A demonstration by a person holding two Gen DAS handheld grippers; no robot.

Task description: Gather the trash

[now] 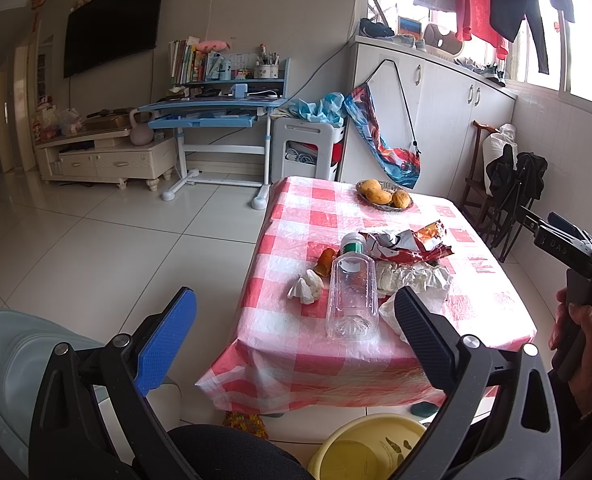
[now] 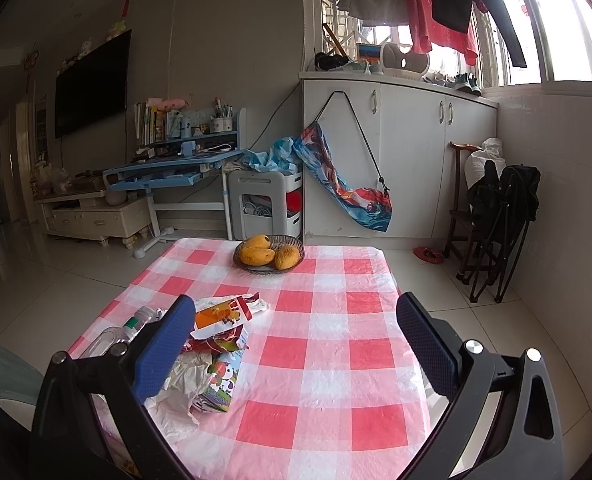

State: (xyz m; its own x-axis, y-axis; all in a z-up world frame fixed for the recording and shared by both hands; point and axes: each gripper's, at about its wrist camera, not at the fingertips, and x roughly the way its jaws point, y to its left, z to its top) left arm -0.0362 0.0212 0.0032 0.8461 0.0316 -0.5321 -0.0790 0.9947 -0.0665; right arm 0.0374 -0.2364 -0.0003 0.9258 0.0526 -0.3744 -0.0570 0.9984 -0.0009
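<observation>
Checked worktop, plastic bottle and wrappers by its left edge, fruit basket at far edge, tiled floor, left claw and right claw wide apart, empty.

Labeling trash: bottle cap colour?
Green cap on the clear plastic bottle; clearest in left wrist view.

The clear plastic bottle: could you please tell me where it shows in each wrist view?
Left wrist: bottle lies centre, between the open fingers, green cap away.
Right wrist: bottle lower left, partly behind the blue finger.
Shared landmark: the fruit basket.
</observation>
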